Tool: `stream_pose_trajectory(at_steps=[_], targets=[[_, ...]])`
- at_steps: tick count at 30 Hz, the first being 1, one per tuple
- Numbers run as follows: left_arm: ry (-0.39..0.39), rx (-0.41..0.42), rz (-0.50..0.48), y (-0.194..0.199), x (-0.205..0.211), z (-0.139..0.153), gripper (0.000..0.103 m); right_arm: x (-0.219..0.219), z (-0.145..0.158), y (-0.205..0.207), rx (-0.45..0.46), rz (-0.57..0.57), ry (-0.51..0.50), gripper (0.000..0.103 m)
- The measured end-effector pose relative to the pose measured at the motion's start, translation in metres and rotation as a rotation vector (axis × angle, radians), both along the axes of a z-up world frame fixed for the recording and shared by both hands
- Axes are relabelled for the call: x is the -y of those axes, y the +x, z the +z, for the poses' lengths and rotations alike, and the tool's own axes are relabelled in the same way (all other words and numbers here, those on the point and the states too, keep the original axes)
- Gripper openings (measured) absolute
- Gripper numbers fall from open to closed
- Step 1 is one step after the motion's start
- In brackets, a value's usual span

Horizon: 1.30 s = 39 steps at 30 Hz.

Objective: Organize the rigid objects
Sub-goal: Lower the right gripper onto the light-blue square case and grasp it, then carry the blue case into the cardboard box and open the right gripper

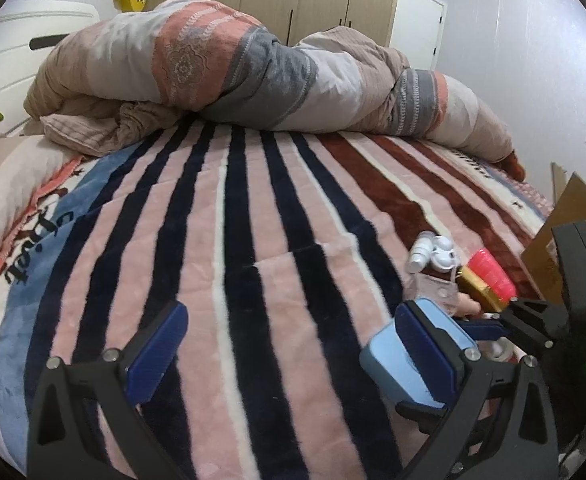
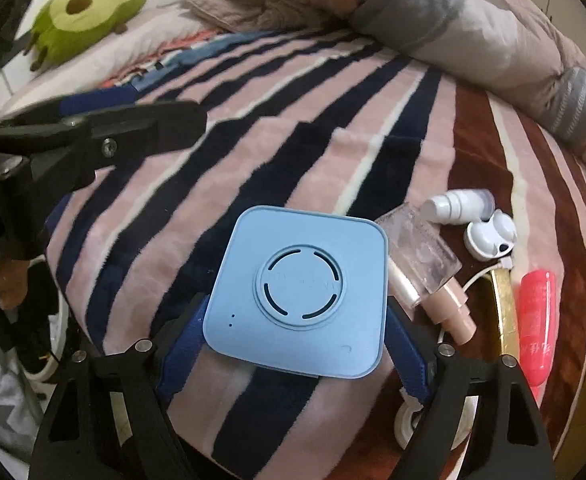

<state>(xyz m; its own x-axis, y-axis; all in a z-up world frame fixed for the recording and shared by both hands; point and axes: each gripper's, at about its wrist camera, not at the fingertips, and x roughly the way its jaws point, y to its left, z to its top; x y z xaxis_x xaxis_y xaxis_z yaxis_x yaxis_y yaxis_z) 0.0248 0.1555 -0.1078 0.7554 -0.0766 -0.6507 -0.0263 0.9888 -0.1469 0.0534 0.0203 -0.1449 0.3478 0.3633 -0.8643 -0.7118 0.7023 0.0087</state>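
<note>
A light blue square box (image 2: 299,294) with a round vent on top is between the blue pads of my right gripper (image 2: 293,350), which is shut on it just above the striped blanket (image 2: 277,128). It also shows in the left wrist view (image 1: 405,360). My left gripper (image 1: 289,348) is open and empty over the blanket; its right finger (image 1: 429,344) is beside the box. To the box's right lie a clear perfume bottle (image 2: 425,252), a white pump bottle (image 2: 459,206), a white earbud case (image 2: 489,238), a gold tube (image 2: 507,312) and a pink tube (image 2: 537,312).
A rolled quilt (image 1: 229,64) lies across the far side of the bed. A green plush toy (image 2: 85,12) sits at the far left. A cardboard box (image 1: 565,232) stands at the bed's right edge. The left gripper (image 2: 93,128) shows in the right wrist view. Wardrobes and a door stand behind.
</note>
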Motion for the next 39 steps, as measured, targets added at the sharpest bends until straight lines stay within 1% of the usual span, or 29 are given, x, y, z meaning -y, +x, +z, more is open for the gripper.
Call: stream_pose_trajectory(at_steps=[4,6,8,9,10,12,13,14,16,18,20,24,27,29,30,31,33,34,36,38,39], targets=[[-0.114,0.031,-0.11,-0.005,0.004,0.014,0.103,0.02,0.023,-0.006,0.059,0.018,0.084,0.08],[-0.154,0.048,-0.164,-0.005,0.012,0.024,0.102,0.029,0.039,-0.01,0.095,0.032,0.141,0.08],[-0.184,0.068,-0.227,-0.006,0.024,0.036,0.102,0.041,0.057,-0.016,0.148,0.049,0.197,0.079],[-0.204,0.082,-0.273,-0.006,0.033,0.045,0.102,0.049,0.069,-0.021,0.195,0.059,0.227,0.079],[-0.223,0.093,-0.318,-0.006,0.043,0.052,0.102,0.053,0.077,-0.024,0.221,0.064,0.241,0.079],[-0.262,0.104,-0.388,-0.003,0.06,0.067,0.102,0.069,0.099,-0.033,0.3,0.079,0.289,0.079],[-0.286,0.105,-0.42,0.0,0.069,0.074,0.102,0.074,0.105,-0.035,0.323,0.081,0.305,0.079],[-0.307,0.107,-0.445,0.003,0.076,0.08,0.1,0.082,0.113,-0.038,0.353,0.08,0.326,0.079],[-0.353,0.107,-0.503,0.009,0.095,0.093,0.094,0.099,0.129,-0.041,0.421,0.072,0.353,0.08],[-0.348,0.117,-0.526,0.015,0.114,0.107,0.09,0.117,0.143,-0.043,0.491,0.055,0.365,0.08],[-0.334,0.124,-0.554,0.021,0.134,0.119,0.087,0.139,0.155,-0.044,0.542,0.03,0.385,0.08],[-0.35,0.111,-0.632,0.041,0.179,0.137,0.087,0.184,0.17,-0.045,0.624,-0.013,0.423,0.079],[-0.352,0.103,-0.673,0.053,0.209,0.146,0.087,0.216,0.174,-0.045,0.655,-0.054,0.439,0.079],[-0.339,0.097,-0.686,0.06,0.228,0.15,0.087,0.232,0.176,-0.042,0.67,-0.076,0.429,0.079],[-0.329,0.098,-0.69,0.062,0.236,0.152,0.085,0.239,0.177,-0.041,0.676,-0.085,0.424,0.079],[-0.307,0.104,-0.69,0.065,0.247,0.155,0.084,0.247,0.178,-0.038,0.676,-0.093,0.42,0.079],[-0.264,0.106,-0.678,0.07,0.261,0.157,0.073,0.26,0.179,-0.032,0.668,-0.116,0.407,0.079],[-0.256,0.106,-0.675,0.074,0.267,0.158,0.07,0.267,0.179,-0.029,0.66,-0.131,0.398,0.079],[-0.253,0.085,-0.693,0.084,0.281,0.158,0.069,0.281,0.177,-0.026,0.639,-0.154,0.395,0.079],[-0.229,0.087,-0.704,0.089,0.294,0.158,0.069,0.292,0.178,-0.02,0.62,-0.184,0.387,0.079],[-0.205,0.094,-0.704,0.09,0.301,0.158,0.063,0.296,0.178,-0.015,0.605,-0.203,0.369,0.079]])
